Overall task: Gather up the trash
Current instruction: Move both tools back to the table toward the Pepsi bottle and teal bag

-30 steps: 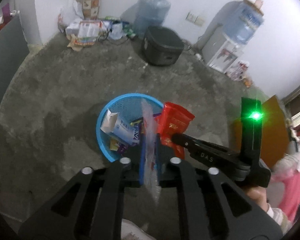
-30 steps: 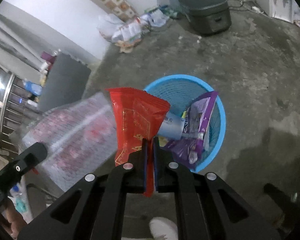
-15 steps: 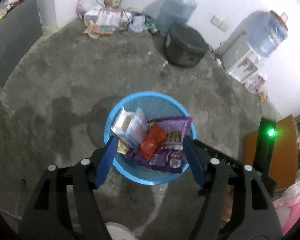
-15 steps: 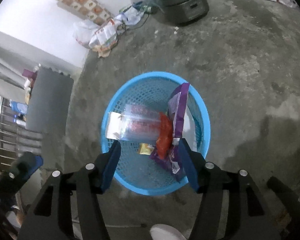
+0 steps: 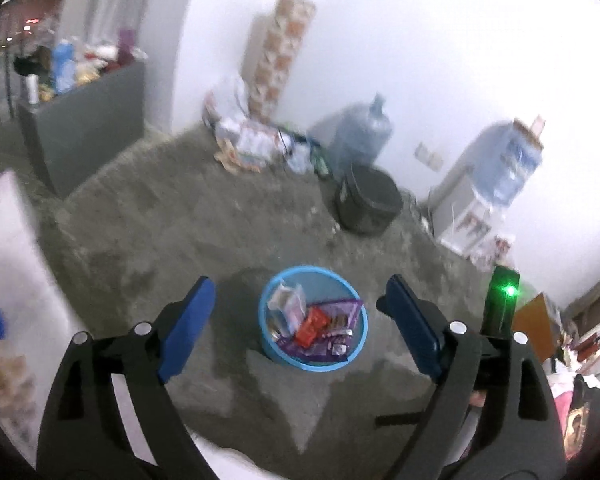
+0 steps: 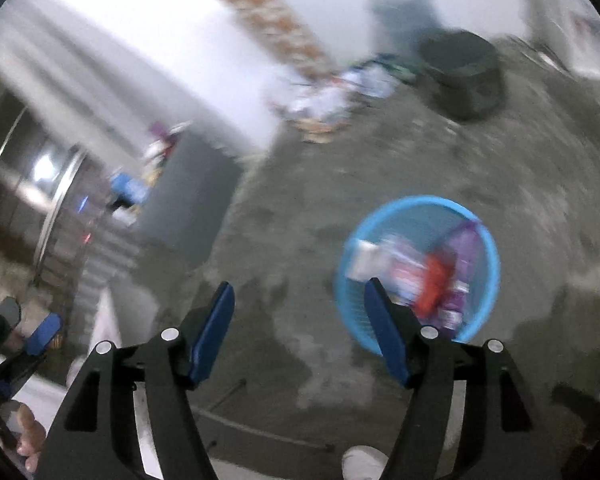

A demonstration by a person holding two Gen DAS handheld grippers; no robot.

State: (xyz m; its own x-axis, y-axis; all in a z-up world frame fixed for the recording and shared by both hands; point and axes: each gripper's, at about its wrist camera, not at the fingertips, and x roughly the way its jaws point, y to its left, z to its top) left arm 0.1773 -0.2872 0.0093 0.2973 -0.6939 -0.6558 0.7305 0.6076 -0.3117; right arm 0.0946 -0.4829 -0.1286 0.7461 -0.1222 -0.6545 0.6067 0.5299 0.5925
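left gripper (image 5: pixel 296 300): jaws stood wide apart with nothing between the blue pads; they had just been opening.
right gripper (image 6: pixel 298 312): jaws stood wide too, empty, and had just been opening as well.
blue basket (image 5: pixel 270 350): sat on the concrete floor (image 5: pixel 172 240) ahead of and below the left gripper, framed between its two fingers; from the right gripper it lay ahead and off to the right, partly behind the right finger.
red wrapper (image 5: pixel 310 326): lay inside the basket near the middle, on top of the other trash.
purple packet (image 5: pixel 340 308): lay in the basket just beside the red wrapper, on the side toward the left gripper's right finger.
clear wrapper (image 5: pixel 290 304): lay in the basket on the other side of the red wrapper, over a small white carton.
black cooker (image 5: pixel 368 204): stood on the floor well beyond the basket, near the wall.
water bottle (image 5: pixel 362 132): stood behind the cooker, against the wall.
picture quality: both views were blurred, the right wrist view heavily.
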